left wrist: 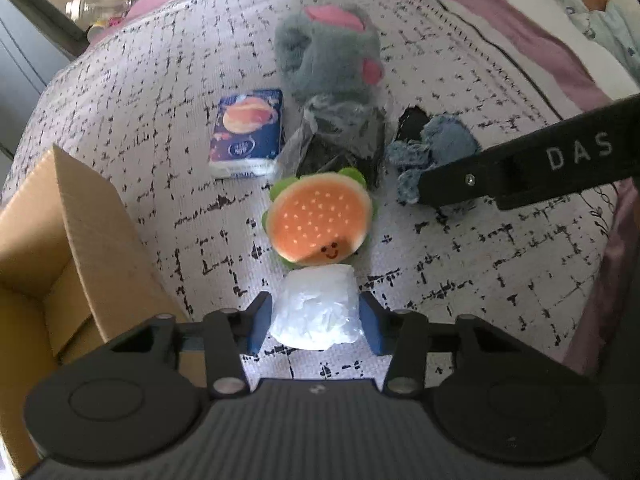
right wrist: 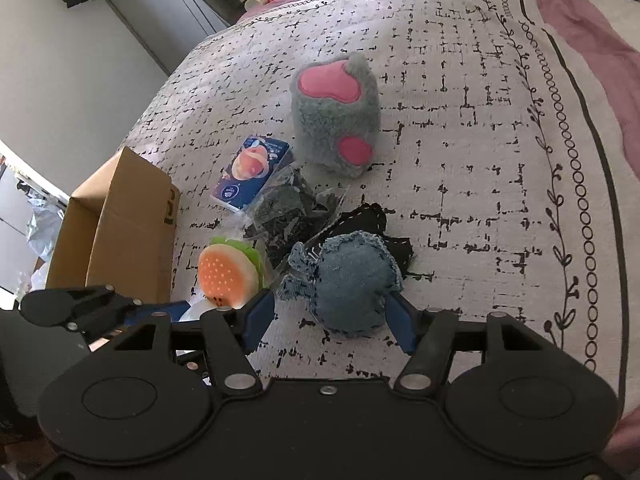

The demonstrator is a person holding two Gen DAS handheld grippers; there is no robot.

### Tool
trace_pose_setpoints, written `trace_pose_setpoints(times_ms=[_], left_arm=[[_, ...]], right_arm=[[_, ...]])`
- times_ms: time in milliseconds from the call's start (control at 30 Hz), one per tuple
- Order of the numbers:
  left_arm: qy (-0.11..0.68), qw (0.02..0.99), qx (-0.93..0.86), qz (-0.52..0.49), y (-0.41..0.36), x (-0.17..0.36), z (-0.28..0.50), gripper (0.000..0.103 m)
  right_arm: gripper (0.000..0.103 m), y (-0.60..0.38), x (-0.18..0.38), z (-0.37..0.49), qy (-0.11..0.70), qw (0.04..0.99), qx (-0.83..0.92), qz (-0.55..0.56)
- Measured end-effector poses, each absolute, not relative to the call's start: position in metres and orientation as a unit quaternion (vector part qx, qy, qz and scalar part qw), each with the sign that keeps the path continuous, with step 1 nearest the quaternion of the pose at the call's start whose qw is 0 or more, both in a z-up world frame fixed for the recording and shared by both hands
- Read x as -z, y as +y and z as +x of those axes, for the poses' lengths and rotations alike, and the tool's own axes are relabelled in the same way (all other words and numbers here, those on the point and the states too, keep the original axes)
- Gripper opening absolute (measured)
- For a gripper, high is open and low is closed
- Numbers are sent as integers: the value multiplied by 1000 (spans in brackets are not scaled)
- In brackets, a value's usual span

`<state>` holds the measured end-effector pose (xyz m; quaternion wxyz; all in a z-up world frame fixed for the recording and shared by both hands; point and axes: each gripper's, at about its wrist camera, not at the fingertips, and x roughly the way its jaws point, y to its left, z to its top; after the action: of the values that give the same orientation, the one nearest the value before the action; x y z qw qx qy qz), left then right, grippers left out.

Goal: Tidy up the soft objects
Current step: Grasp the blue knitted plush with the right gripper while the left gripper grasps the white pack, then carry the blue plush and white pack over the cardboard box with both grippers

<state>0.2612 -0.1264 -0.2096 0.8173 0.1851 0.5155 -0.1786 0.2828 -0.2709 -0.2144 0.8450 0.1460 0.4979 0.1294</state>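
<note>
Soft objects lie on a patterned bedspread [left wrist: 480, 260]. My left gripper [left wrist: 316, 316] has its jaws open around a white crinkly plastic-wrapped bundle [left wrist: 316, 308], which lies between the blue pads. Beyond it lie a burger plush [left wrist: 320, 220], a blue tissue pack [left wrist: 250, 132], a bagged dark cloth [left wrist: 340, 140] and a grey-pink plush [left wrist: 332, 52]. My right gripper [right wrist: 332, 314] is open around a blue denim pouch [right wrist: 352, 284], which lies on the bed; its pads stand beside the pouch. The right gripper also shows in the left wrist view [left wrist: 416, 192].
An open cardboard box [left wrist: 60, 240] stands at the left bed edge; it also shows in the right wrist view [right wrist: 120, 224]. A black cloth [right wrist: 360, 216] lies behind the pouch. A pink blanket [left wrist: 540, 40] lies at the far right. Bottles and clutter sit beyond the bed.
</note>
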Motion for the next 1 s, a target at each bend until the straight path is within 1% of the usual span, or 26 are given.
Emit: trace_pose_setpoints(times_ms=[267,300,333,500,733,1000], left_arm=[[513,824,175,162,-122,208,261,44],[513,826,175,155,-121,207,261,44],[512,827,175,151,-120,206,260,44],[496,840,176,129,-114,196,256,44],[467,859,179,103,-103,175,247,44],[420,889,170,71,-77,139,236,44]], right_arm=[[61,-262,222,287,502,845,-116,144],[55,-261,223,287,500,846,-117,142],[40,-260,224,287,500,846,-118,141],[33,-260,219,281,498,845,-123,149],[33,-259,192,265,476,859,-120,145],[33,-246,153,254,436,881,-121,136]])
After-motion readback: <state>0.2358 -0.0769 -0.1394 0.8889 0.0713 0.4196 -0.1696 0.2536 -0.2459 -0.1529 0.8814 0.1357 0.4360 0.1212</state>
